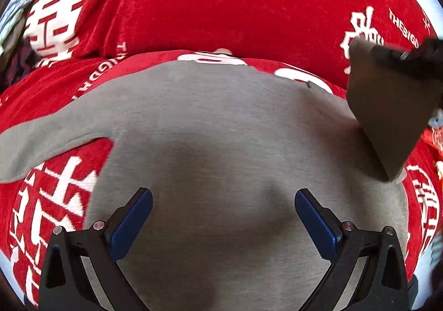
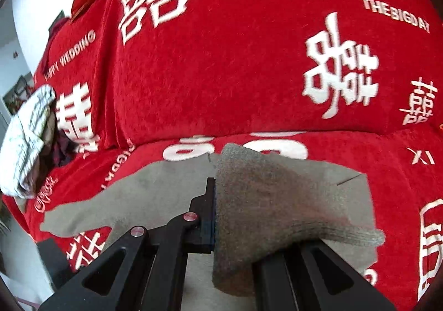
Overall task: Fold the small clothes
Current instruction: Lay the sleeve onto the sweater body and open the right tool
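Small grey knit garment (image 1: 221,128) spread flat on red plush cover with white double-happiness characters (image 1: 221,0), one sleeve (image 1: 49,144) reaching out to the left. Left gripper (image 1: 223,216) released, blue-padded fingers (image 1: 133,222) wide apart above the garment's lower body. Right gripper (image 2: 235,214) clenched on the opposite sleeve's ribbed cuff (image 2: 277,200), lifted clear of the cover. Crumpled white patterned cloth (image 2: 27,139) at far left edge of the cover.
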The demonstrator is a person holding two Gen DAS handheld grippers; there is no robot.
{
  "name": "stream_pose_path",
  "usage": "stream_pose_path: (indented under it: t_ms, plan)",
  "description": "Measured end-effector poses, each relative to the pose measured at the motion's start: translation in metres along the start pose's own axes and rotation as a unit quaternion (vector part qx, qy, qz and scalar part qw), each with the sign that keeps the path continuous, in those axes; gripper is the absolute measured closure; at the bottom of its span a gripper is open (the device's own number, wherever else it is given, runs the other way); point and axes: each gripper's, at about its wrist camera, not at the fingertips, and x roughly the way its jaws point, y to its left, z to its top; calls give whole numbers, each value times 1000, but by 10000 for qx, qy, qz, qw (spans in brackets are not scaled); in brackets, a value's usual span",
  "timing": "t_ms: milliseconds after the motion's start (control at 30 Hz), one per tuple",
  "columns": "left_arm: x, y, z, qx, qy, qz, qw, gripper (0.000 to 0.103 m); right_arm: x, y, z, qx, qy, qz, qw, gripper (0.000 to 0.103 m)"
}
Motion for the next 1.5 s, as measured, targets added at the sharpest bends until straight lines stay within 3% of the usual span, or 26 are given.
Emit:
stream_pose_path:
  t_ms: [167,300,467,633,733,767,833,867,933,1033,1100,1233,1300,1400,1500]
  plan:
    - [-1,18,-3,-244,35,-84,9997,0,40,26,-19,-507,403,-324,9974,99]
    - [-2,26,-10,-245,44,-50,9997,0,70,46,-44,-1150,734,-728,9880,99]
    - [-13,33,-13,-322,-8,-147,9994,0,86,68,-64,-1807,776,-1129,9740,99]
    - [-21,39,-15,-392,-47,-220,9990,0,94,85,-64,-2056,711,-1315,9671,99]
    - [-20,41,-16,-384,-2,-226,9990,0,104,96,-69,-2342,775,-1549,9566,97]
    - [-19,41,-17,-365,19,-212,9991,0,108,99,-71,-2436,853,-1548,9536,95]
    - [-18,41,-19,-337,39,-207,9992,0,112,105,-77,-2605,995,-1459,9492,74]
    - [-18,42,-20,-325,44,-205,9993,0,110,106,-79,-2660,916,-1484,9481,72]
    - [-19,43,-22,-349,49,-231,9991,0,107,104,-78,-2572,873,-1421,9519,57]
    - [-21,45,-24,-379,61,-251,9989,0,106,95,-71,-2217,945,-1137,9638,54]
    - [-24,46,-25,-387,65,-279,9988,0,105,96,-69,-2197,920,-1148,9644,52]
    - [-33,51,-29,-395,56,-298,9988,0,102,124,-79,-2961,738,-1328,9430,32]
    - [-36,55,-31,-398,51,-263,9988,0,104,142,-89,-3527,692,-1575,9198,25]
    - [-36,56,-33,-376,154,-246,9989,0,111,161,-106,-4281,655,-2054,8777,24]
    - [-38,53,-36,-326,121,-187,9992,0,108,170,-111,-4527,534,-2212,8621,24]
